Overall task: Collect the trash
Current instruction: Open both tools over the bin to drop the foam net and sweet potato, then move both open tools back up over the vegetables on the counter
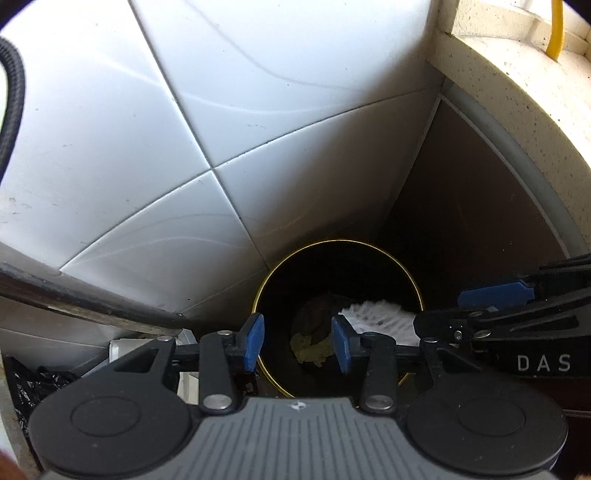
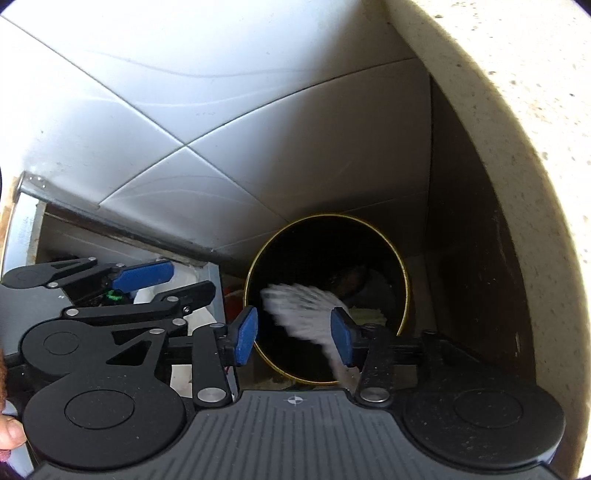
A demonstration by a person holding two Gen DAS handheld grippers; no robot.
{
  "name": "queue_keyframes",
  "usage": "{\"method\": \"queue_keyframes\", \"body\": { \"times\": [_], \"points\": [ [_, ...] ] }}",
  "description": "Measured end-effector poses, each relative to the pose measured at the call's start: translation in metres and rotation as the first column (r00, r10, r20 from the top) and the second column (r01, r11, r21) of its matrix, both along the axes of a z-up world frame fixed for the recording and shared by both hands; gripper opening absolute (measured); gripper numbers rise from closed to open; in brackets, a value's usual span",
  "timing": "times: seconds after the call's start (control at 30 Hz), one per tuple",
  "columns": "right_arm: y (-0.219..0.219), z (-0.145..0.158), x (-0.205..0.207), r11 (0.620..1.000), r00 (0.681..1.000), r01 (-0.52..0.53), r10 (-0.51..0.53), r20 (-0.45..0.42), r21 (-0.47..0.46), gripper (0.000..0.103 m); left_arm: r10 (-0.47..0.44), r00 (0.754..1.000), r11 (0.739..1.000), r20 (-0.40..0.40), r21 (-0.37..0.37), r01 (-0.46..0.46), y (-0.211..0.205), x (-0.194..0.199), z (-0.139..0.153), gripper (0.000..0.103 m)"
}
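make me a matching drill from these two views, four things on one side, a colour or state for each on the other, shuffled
Things:
1. bin
2. paper
3. left tongs
4. hose

Colour or state:
A. yellow, top right corner of the left view
B. white, motion-blurred over the bin mouth
C. dark inside, thin gold rim
D. open, nothing between the blue pads

Pairs: 1-C, 2-B, 3-D, 4-A
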State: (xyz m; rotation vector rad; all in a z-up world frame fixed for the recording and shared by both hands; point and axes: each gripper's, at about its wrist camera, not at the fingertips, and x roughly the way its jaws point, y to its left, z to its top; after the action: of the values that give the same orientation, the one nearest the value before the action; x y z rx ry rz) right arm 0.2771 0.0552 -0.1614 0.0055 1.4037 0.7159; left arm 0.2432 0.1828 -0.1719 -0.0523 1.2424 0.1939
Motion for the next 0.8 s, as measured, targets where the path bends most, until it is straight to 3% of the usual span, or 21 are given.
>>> {"method": "queue_keyframes", "body": {
  "times": [0.37,0.47,0.8],
  "points": [
    [-0.011,0.024,-0.006,1.000,0.997,0.030,-0.030,0.068,0.004,0.055,-0.023,0.998,0.999,0.052,0.047,0.021,-0.008,-0.002,0.014,0.043],
    [-0.021,0.039,-0.008,0.999,0.994,0.043,-0.044,0.101,0.015,0.059,-0.042,0.996,0.997,0.079,0.064,0.037,-0.014,-0.002,0.024,0.045],
    [-0.053,0.085,-0.014,0.992,0.980,0.085,-0.101,0.171,0.097,0.060,-0.146,0.974,0.986,0.172,0.108,0.128,-0.040,0.009,0.069,0.051]
  ]
}}
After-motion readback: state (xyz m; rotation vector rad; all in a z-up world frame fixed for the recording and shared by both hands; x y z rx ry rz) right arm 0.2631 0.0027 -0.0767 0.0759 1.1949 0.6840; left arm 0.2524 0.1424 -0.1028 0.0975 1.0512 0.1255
